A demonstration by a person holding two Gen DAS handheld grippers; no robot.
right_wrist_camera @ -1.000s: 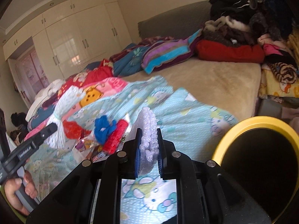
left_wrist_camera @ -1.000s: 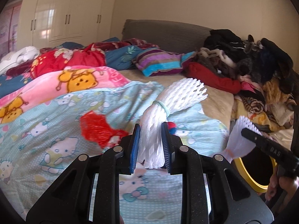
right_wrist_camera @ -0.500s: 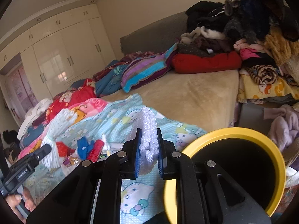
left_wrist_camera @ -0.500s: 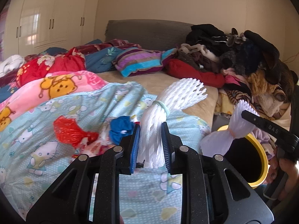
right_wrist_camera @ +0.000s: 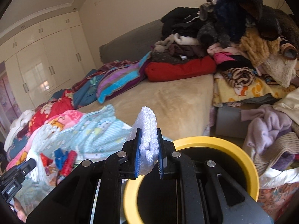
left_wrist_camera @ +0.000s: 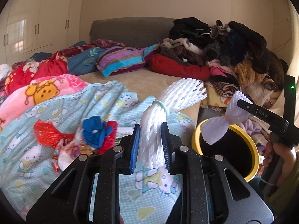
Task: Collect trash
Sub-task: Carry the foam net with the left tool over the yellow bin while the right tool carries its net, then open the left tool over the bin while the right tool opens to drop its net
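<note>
Both grippers have swung toward the yellow-rimmed bin (right_wrist_camera: 220, 145) since a second ago, and it now fills far more of the right wrist view, with the right gripper (right_wrist_camera: 148, 149) poised directly over its dark opening. Its blue-padded jaws stand narrow, clamped on a white foam fruit net (right_wrist_camera: 147, 141) that sticks up between them. From the left wrist view that same net (left_wrist_camera: 222, 123), cinched at its middle like a bow, hangs over the bin's near rim (left_wrist_camera: 196, 134).

Over the blue cartoon-print blanket (left_wrist_camera: 71, 108) on the bed, the left gripper (left_wrist_camera: 151, 145) has its jaws closed tight on a second, longer foam net (left_wrist_camera: 164, 110), tied with a pale green band (left_wrist_camera: 161, 105) and fanning out toward the upper right. Left of it on the blanket lies a small heap of trash: a red plastic bag (left_wrist_camera: 48, 134), a crumpled blue piece (left_wrist_camera: 93, 130) and some wrappers. Piled clothes (right_wrist_camera: 233, 33) rise at the bed's far right.
</note>
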